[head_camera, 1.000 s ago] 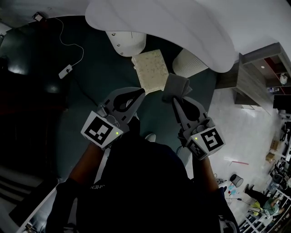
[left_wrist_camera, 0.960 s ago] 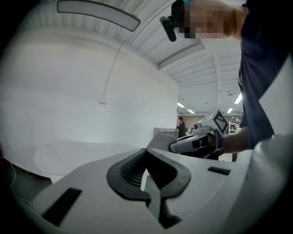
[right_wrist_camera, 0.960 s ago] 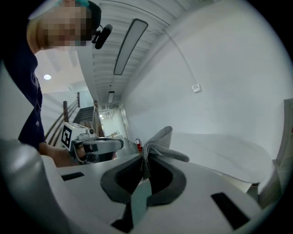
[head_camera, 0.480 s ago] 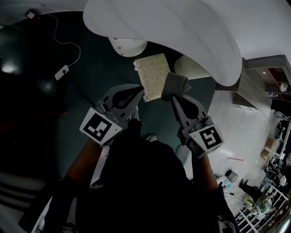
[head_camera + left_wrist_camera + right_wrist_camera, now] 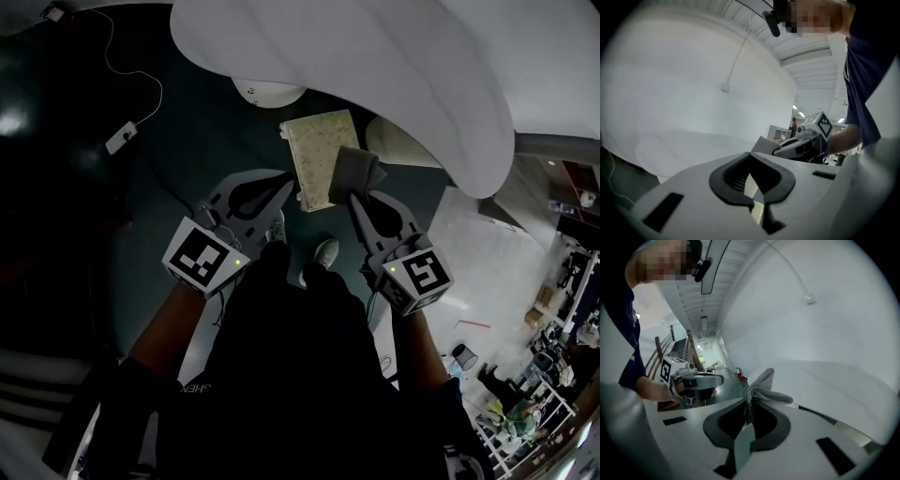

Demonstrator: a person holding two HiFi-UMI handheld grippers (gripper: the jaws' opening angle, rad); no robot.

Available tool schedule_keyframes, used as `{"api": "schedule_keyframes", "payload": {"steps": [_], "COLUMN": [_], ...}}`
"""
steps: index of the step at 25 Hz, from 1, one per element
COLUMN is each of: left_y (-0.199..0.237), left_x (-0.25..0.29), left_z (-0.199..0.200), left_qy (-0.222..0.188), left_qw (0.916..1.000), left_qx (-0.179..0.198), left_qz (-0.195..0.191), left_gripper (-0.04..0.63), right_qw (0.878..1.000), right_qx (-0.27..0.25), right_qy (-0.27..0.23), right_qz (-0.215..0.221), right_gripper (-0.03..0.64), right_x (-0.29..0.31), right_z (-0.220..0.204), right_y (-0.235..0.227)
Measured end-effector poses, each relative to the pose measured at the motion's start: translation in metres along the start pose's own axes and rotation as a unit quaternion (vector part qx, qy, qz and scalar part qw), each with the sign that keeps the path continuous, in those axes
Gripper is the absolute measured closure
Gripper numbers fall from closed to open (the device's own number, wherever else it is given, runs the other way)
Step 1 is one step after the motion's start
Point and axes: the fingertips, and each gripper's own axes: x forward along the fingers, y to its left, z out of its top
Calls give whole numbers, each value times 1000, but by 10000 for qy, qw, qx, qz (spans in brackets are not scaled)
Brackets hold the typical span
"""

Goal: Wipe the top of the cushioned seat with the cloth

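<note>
grey crumpled cloth [image 5: 357, 172] [image 5: 762, 388] sits pinched between the jaws of the right gripper [image 5: 355, 195] [image 5: 749, 414], bunching up above the black pads. in the head view it overlaps the lower right corner of the pale yellow-green speckled square cushioned seat [image 5: 318, 152]; whether it touches the cushion i cannot tell. the left gripper [image 5: 292, 188] [image 5: 753, 186] is just beside the seat's lower left edge, jaws drawn together with only a thin slit between them and nothing held. the two grippers point the same way, side by side, each with its marker cube toward the person. a large white curved tabletop [image 5: 394, 66] overhangs the seat's far side, with a rounded white base [image 5: 269, 91] beneath it. a white shoe [image 5: 325, 253] stands on the dark teal floor [image 5: 187, 159] near the seat, and a thin white cable with a small box [image 5: 121, 139] lies well apart to the left.
</note>
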Motion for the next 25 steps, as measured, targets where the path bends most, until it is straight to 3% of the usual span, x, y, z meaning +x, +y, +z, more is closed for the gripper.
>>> {"api": "schedule_keyframes", "payload": {"steps": [10, 17, 25], "left_y": [65, 88, 103], "left_x": [38, 60, 94], "left_z": [-71, -139, -220], "left_qy": [368, 479, 720], "left_qw": [9965, 9875, 9812], "left_qx": [-344, -769, -1014], "left_qz": [661, 1288, 1478], "left_gripper": [588, 588, 588], "right_qw": [9969, 9908, 9812], "right_qx": [144, -28, -173], "right_qy": [589, 1042, 1514], "right_qz": [502, 862, 1186], "right_gripper": [584, 584, 584], "right_x": [84, 137, 199], "right_z": [-60, -124, -198], "right_y": [-54, -95, -131]}}
